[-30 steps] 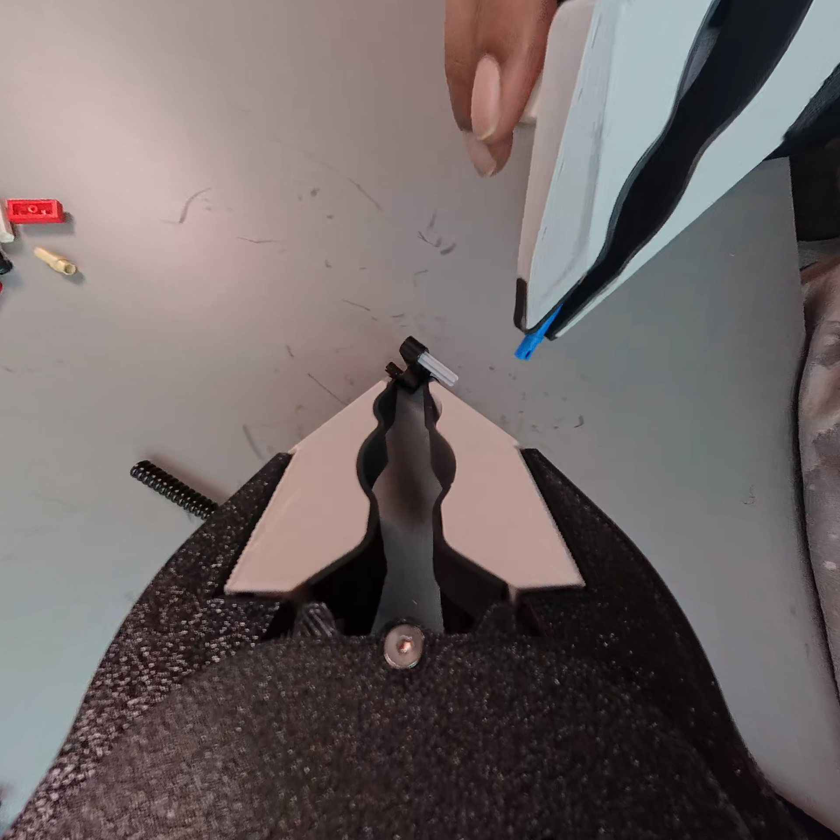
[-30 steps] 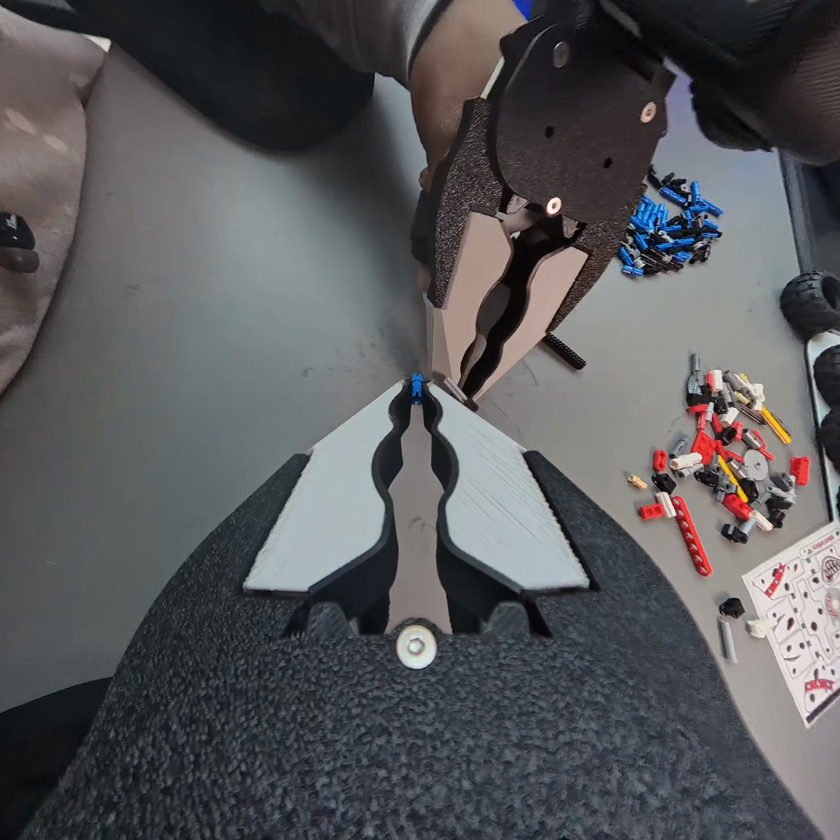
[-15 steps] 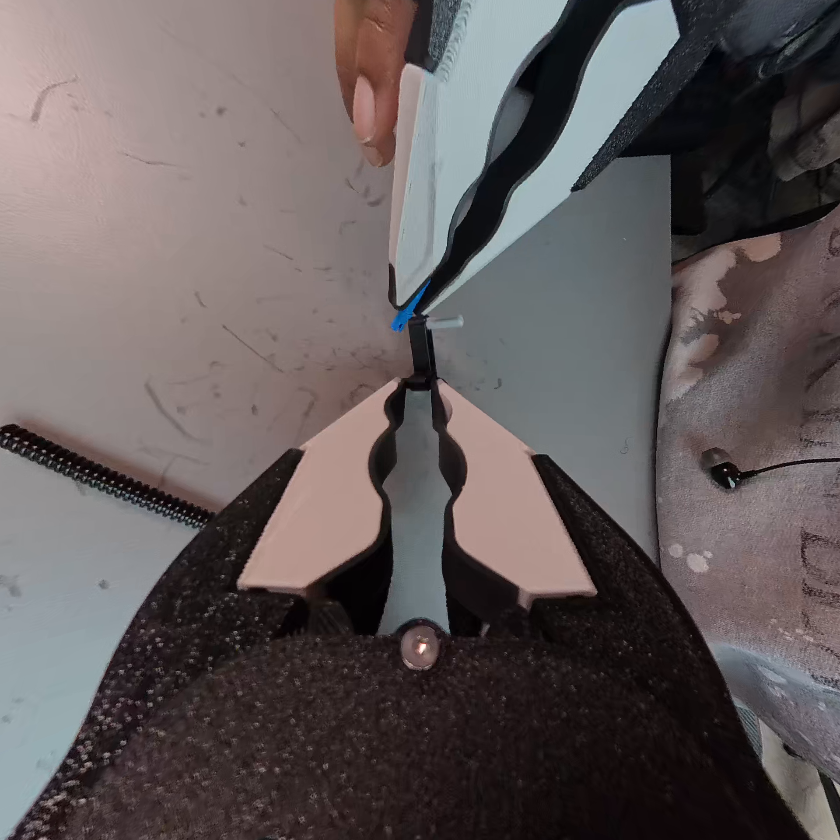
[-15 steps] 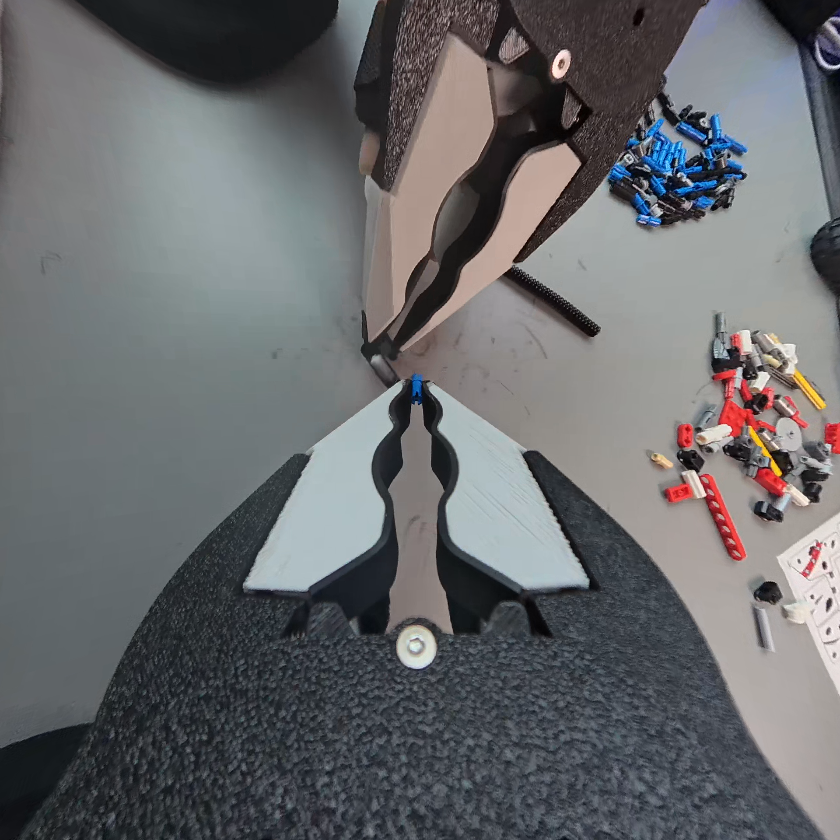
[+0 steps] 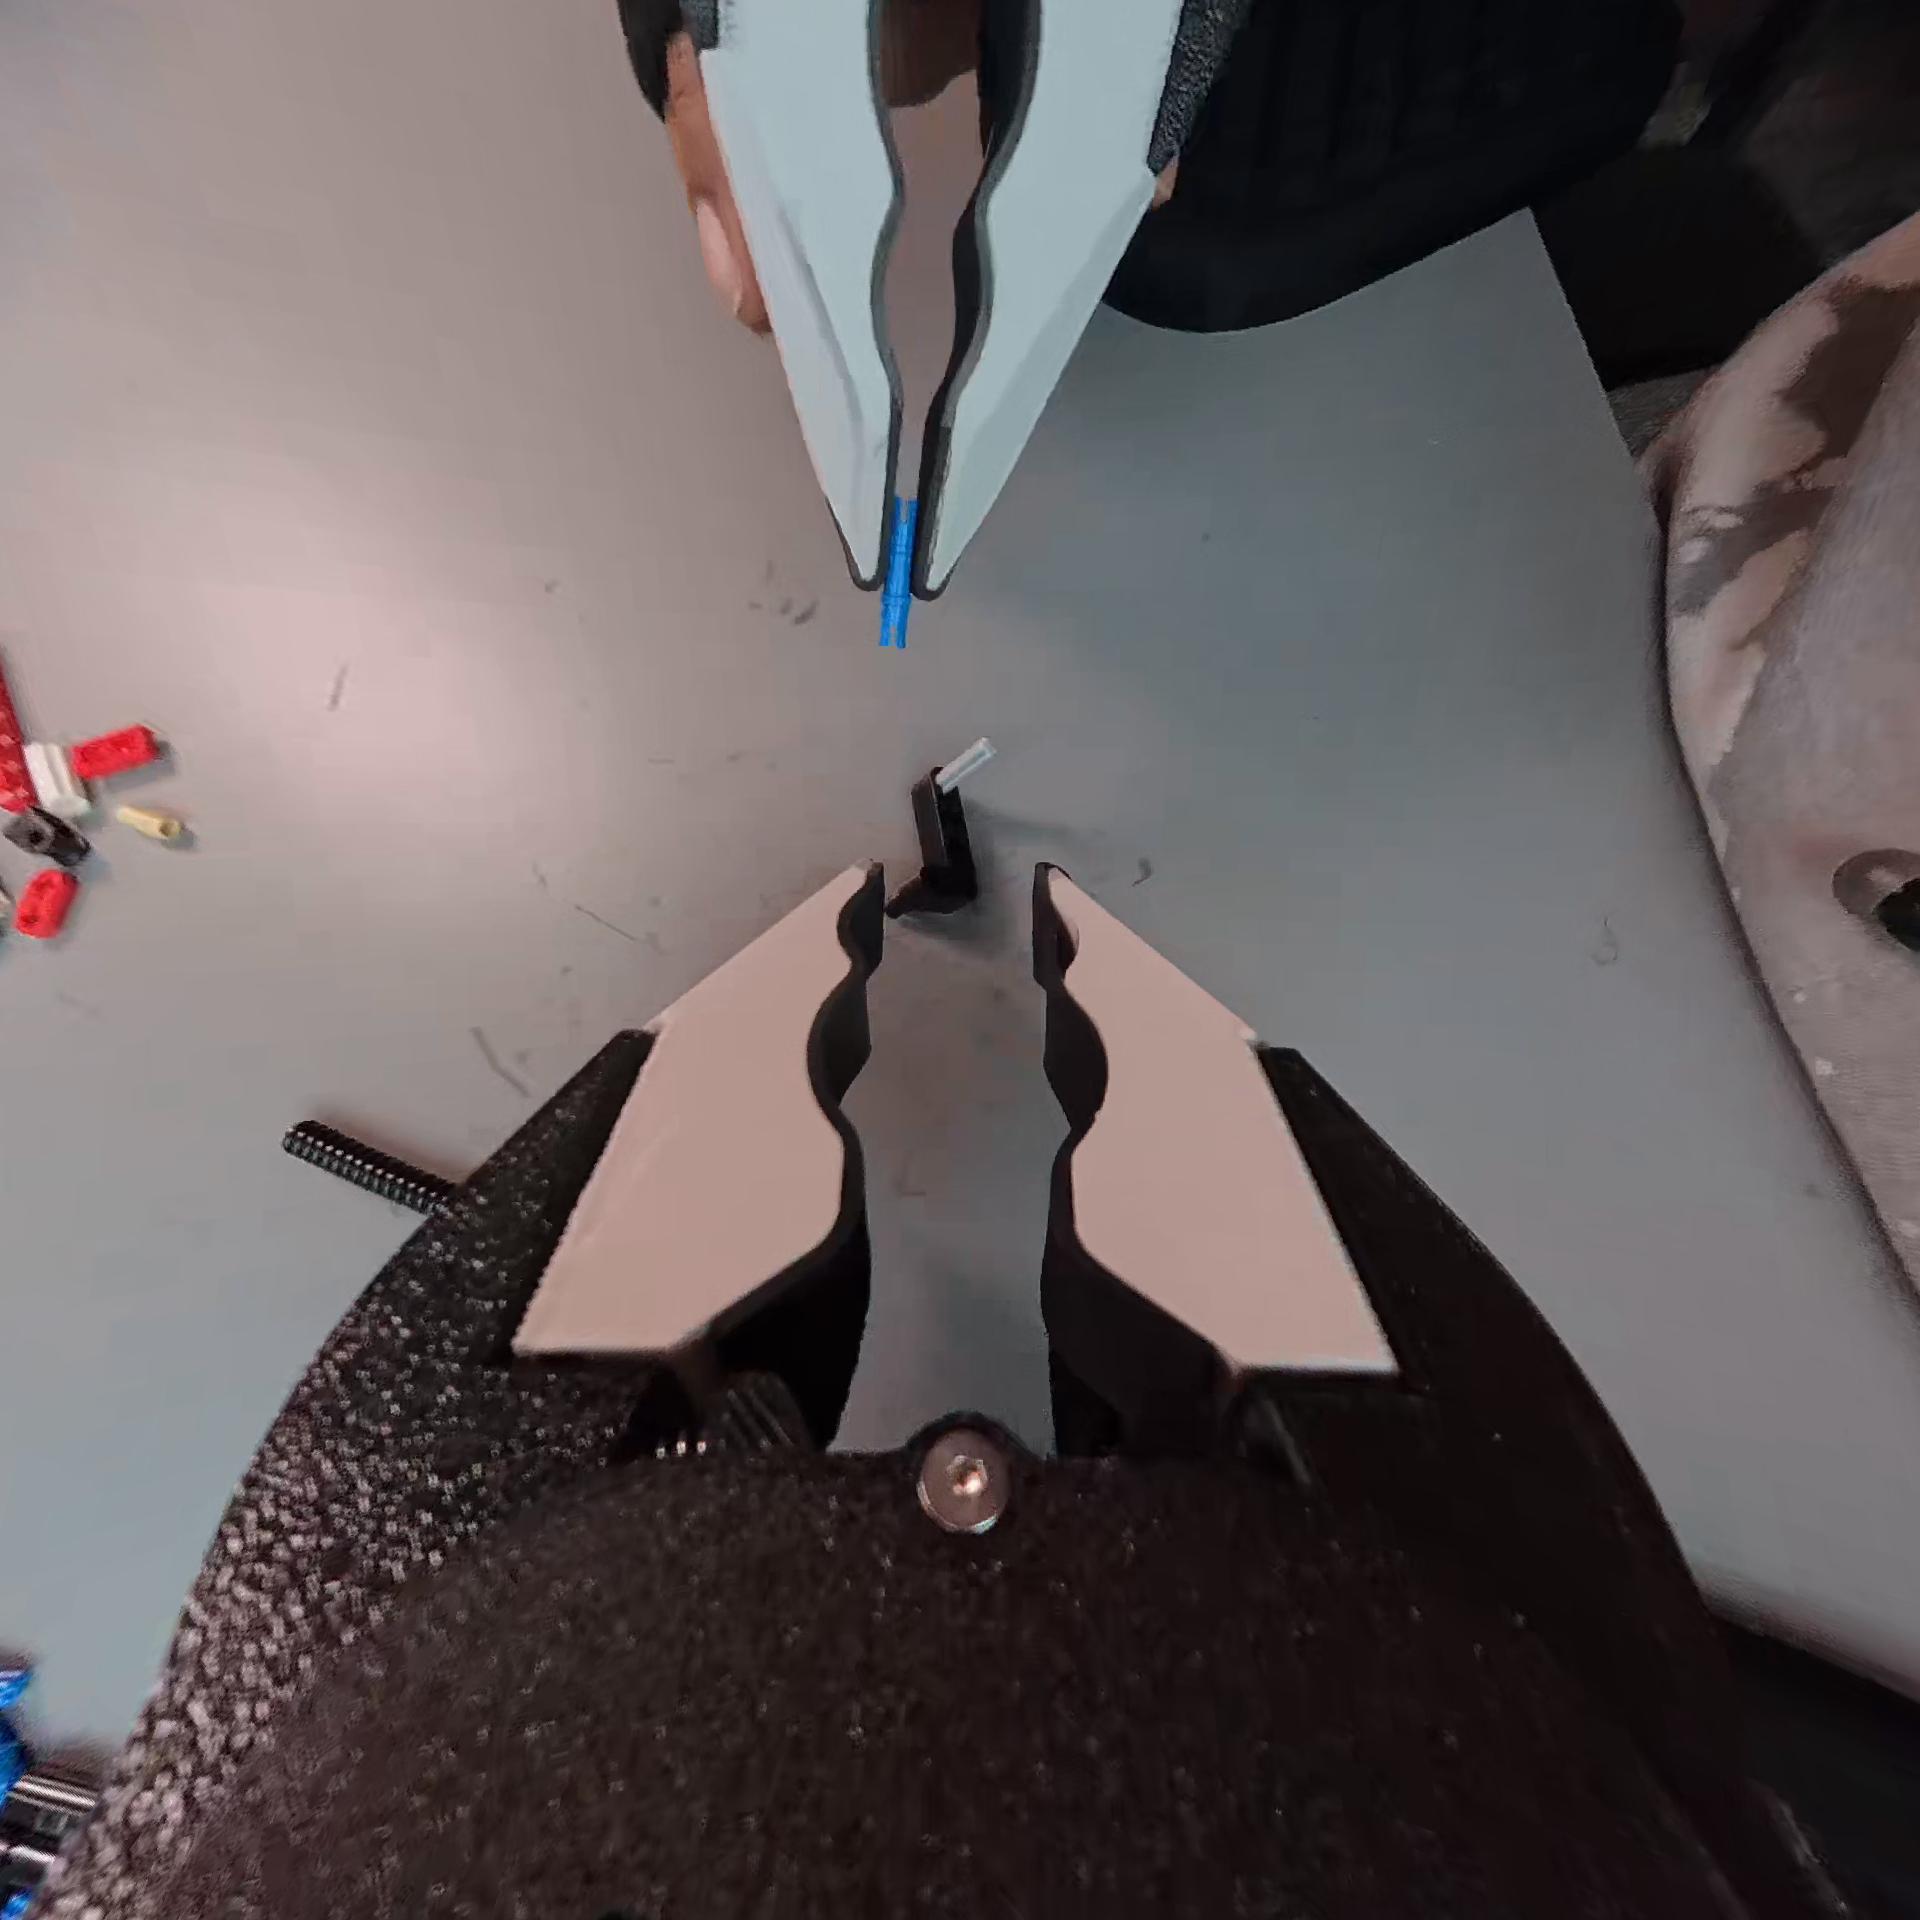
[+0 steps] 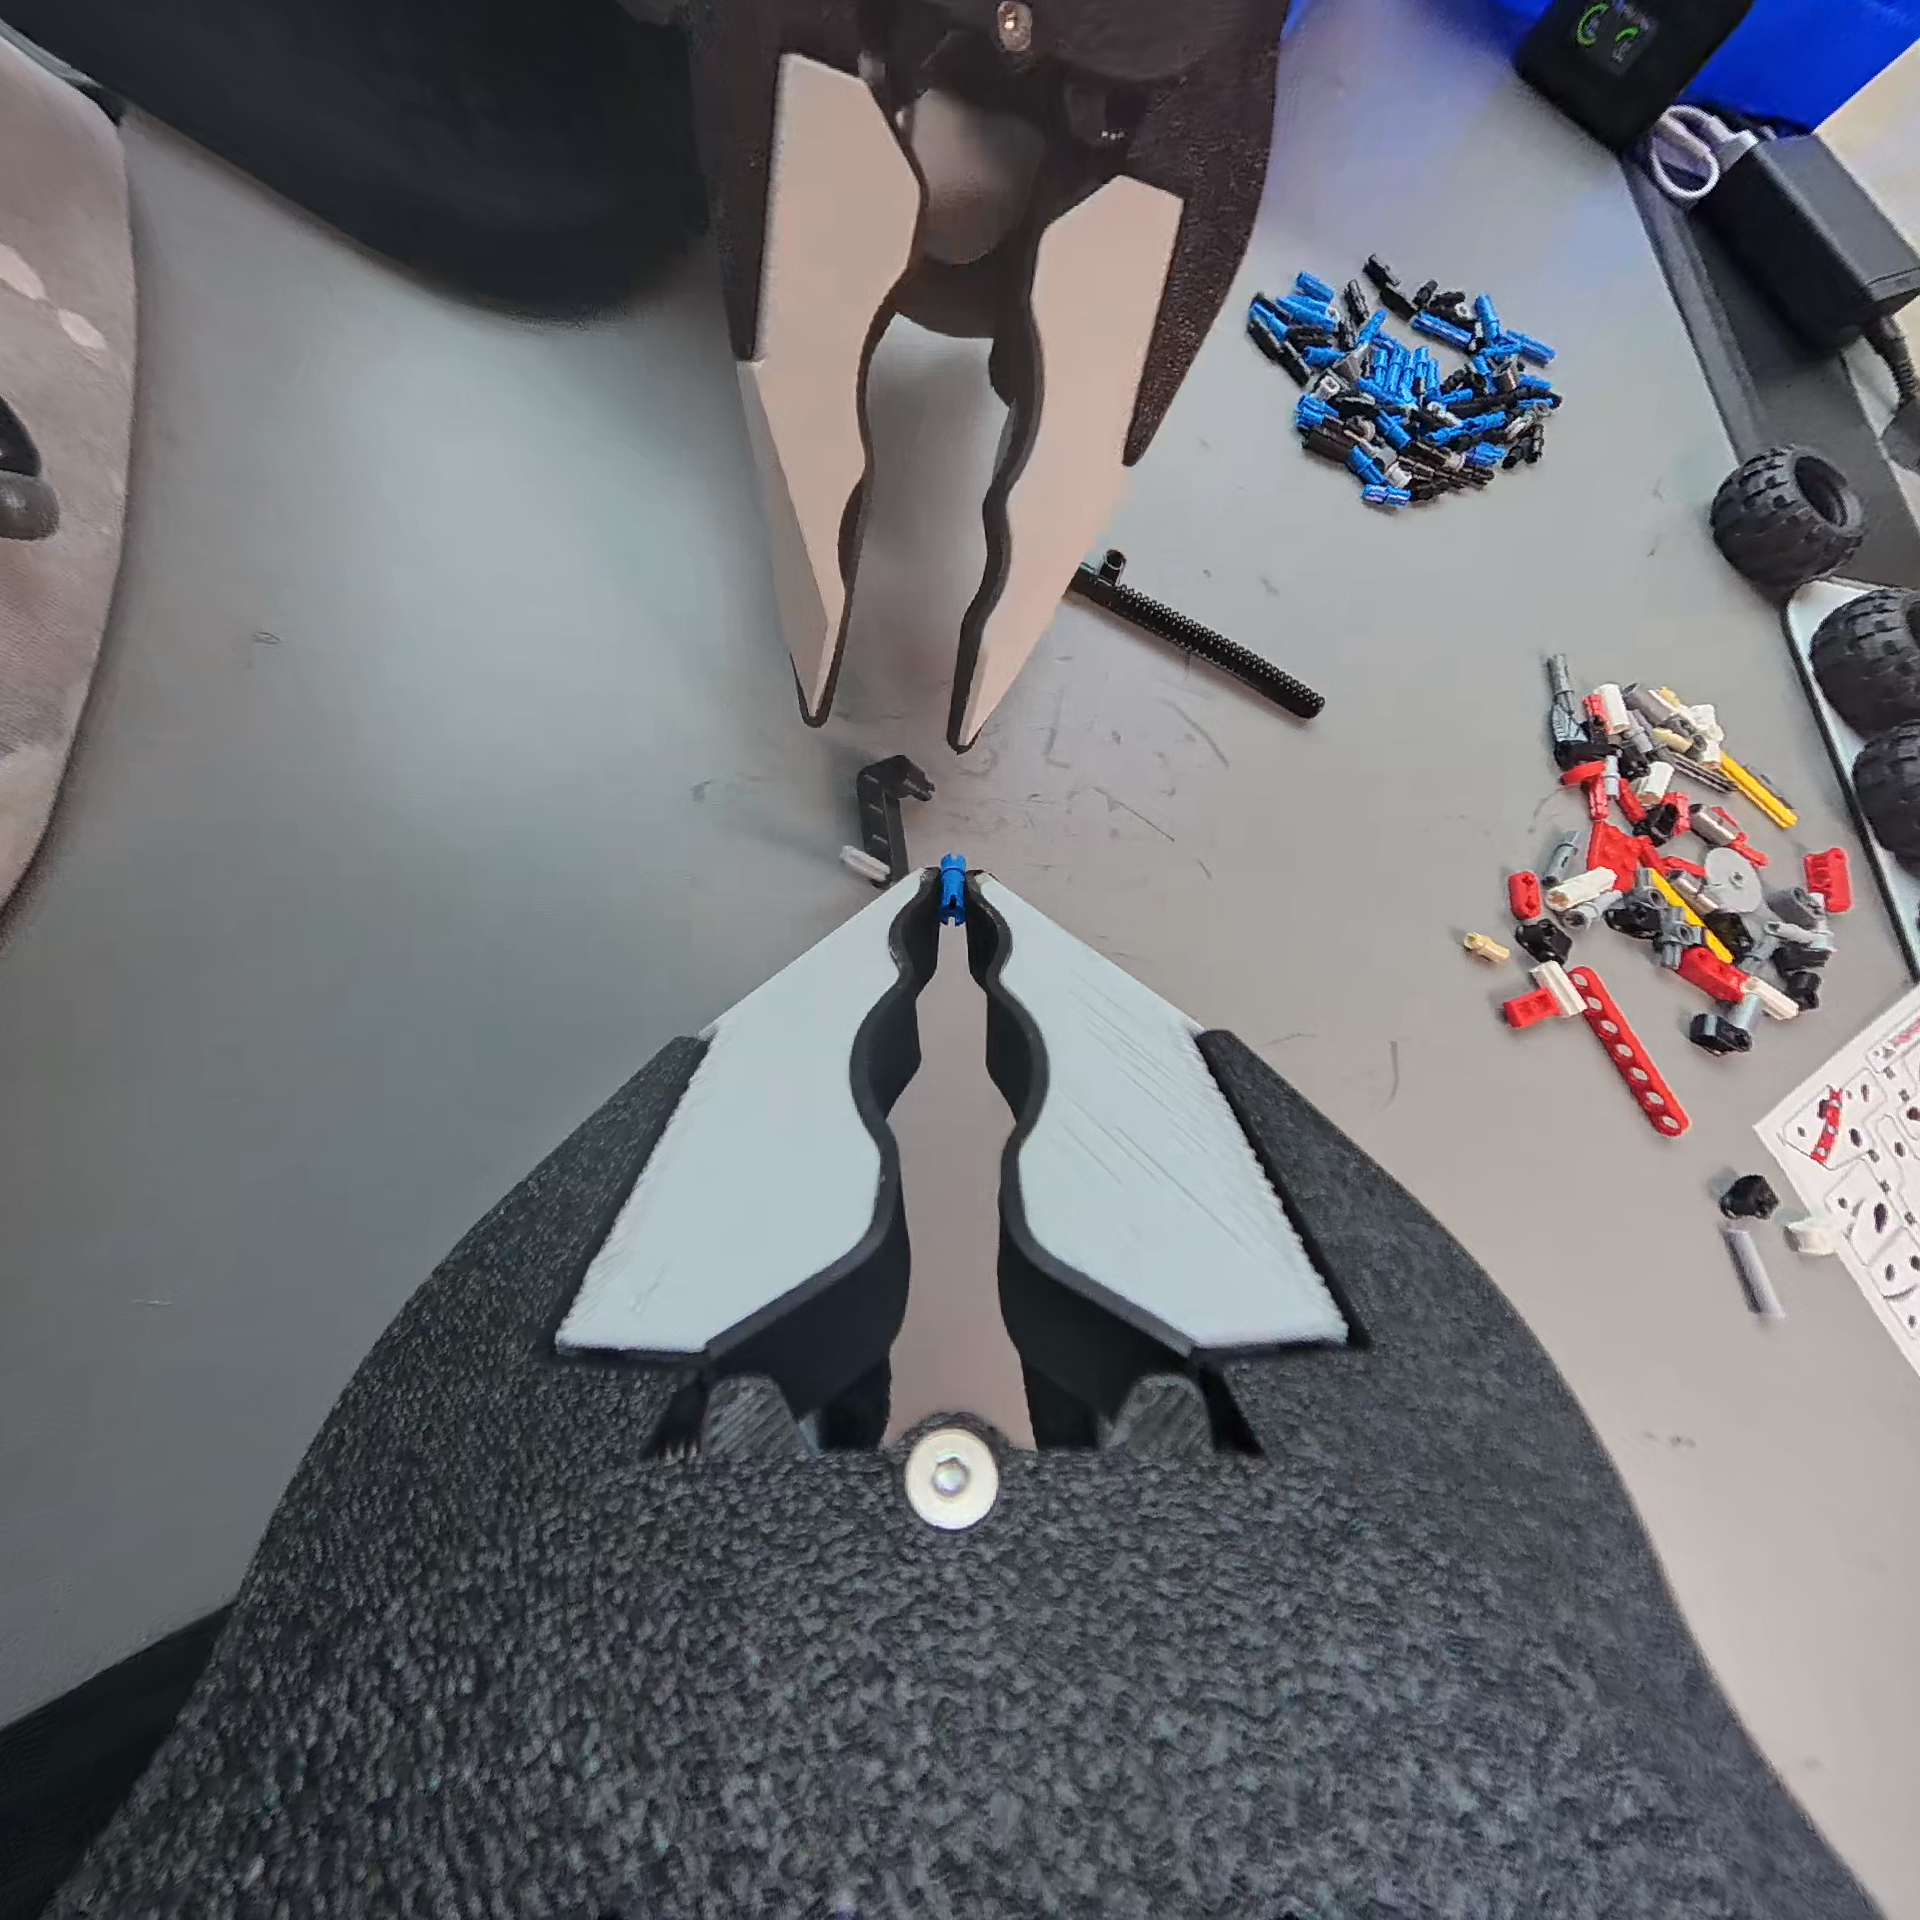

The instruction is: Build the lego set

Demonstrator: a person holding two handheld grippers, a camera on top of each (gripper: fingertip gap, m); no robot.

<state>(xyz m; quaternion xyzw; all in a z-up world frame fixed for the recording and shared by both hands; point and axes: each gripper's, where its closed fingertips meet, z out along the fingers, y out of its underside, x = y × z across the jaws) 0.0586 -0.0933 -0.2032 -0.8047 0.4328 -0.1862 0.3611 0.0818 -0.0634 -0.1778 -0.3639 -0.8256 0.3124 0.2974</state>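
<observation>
Your left gripper (image 5: 956, 883), jaws apart, has the small black angled connector with grey axle (image 5: 943, 831) lying loose just ahead, long axis roughly fore-aft; right gripper (image 6: 951, 883) clamps the short blue plastic pin (image 6: 951, 889).

We count two tongs: the left tongs (image 5: 956, 883) and the right tongs (image 6: 952, 878). One blue pin (image 6: 951, 890) sits between the right tongs' tips. One black angled piece (image 6: 885, 812) with one pale grey pin (image 6: 860, 858) lies on the tabletop (image 6: 416, 727). We count one black spring-like rod (image 6: 1195, 636), one long red holed beam (image 6: 1626, 1047), one loose tan connector (image 6: 1486, 944), and three black tyres (image 6: 1785, 515) in view at the right edge. Two heaps of small parts are present: a blue-and-black pile (image 6: 1408, 390) and a mixed red, grey and yellow pile (image 6: 1683, 862); pieces within each are too crowded to count. One printed sheet (image 6: 1860, 1164) is seen.
</observation>
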